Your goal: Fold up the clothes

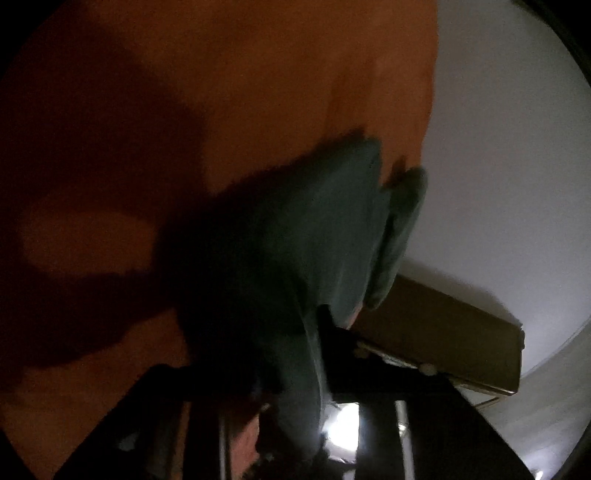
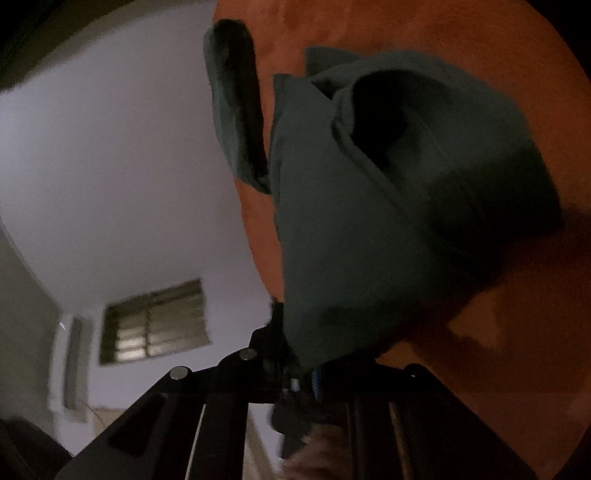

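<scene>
Teal fabric fills both wrist views as a dark green garment [image 2: 369,221] hangs bunched over an orange surface [image 2: 461,33]. In the right wrist view the right gripper [image 2: 295,373] is closed on the cloth's lower edge, which rises from between the fingers and billows ahead of them into a folded pouch; a separate flap of the same cloth [image 2: 232,107] stands to the left of the fingers. Beyond it lie a pale wall [image 2: 110,166] and a louvred window [image 2: 155,321]. In the left wrist view the left gripper [image 1: 306,398] pinches a narrow strip of the garment [image 1: 325,229], which spreads out ahead of the fingers, with a brown panel [image 1: 443,328] to their right.
</scene>
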`<state>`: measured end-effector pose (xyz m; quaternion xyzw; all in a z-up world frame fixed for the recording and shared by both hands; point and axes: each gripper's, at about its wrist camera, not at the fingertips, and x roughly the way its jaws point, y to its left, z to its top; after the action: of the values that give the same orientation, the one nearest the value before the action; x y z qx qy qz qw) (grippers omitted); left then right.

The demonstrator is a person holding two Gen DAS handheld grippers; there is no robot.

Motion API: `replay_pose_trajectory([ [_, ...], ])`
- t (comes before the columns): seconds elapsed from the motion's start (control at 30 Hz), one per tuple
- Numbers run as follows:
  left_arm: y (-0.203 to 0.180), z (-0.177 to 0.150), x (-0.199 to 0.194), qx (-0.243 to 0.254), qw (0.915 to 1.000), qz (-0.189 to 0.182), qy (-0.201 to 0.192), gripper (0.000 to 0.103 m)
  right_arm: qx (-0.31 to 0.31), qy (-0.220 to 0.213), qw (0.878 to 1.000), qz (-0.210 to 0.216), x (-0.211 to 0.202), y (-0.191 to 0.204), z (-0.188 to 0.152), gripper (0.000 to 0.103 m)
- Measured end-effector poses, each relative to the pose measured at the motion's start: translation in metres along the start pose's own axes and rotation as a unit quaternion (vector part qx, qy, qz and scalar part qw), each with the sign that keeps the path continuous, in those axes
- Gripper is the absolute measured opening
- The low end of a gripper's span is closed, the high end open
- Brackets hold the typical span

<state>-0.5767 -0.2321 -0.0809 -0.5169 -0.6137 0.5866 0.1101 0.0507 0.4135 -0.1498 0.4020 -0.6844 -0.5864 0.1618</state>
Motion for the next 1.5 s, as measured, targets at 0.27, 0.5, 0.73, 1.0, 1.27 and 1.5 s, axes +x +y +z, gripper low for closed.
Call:
replay_pose_trajectory([
  [0.27, -0.030, 0.001, -0.025, 0.072, 0.9973, 0.014, 0.004, 0.007, 0.025, 0.044, 0.999, -0.004, -0.001, -0.059, 0.016, 0.048],
  [0.5, -0.018, 0.002, -0.074, 0.156, 0.9862, 0.053, 0.014, 0.007, -0.053, 0.001, 0.998, -0.031, -0.026, -0.062, 0.017, 0.005],
  [0.73, -0.014, -0.026, -0.138, 0.222, 0.9694, 0.096, 0.042, 0.007, -0.083, 0.050, 0.990, -0.102, -0.046, -0.031, -0.033, 0.005],
  [1.0, 0.064, -0.024, -0.197, 0.211, 0.9348, 0.248, 0.143, 0.008, -0.085, 0.151, 0.944, -0.281, -0.069, -0.058, -0.053, 0.022],
  [1.27, -0.020, 0.040, -0.248, 0.323, 0.9029, 0.273, 0.078, 0.053, -0.285, 0.151, 0.897, -0.302, -0.090, 0.014, -0.047, 0.030],
  [1.5, -0.034, 0.076, -0.160, 0.330, 0.9042, 0.238, 0.130, 0.084, -0.484, 0.143, 0.819, -0.273, -0.025, 0.077, -0.040, 0.059],
])
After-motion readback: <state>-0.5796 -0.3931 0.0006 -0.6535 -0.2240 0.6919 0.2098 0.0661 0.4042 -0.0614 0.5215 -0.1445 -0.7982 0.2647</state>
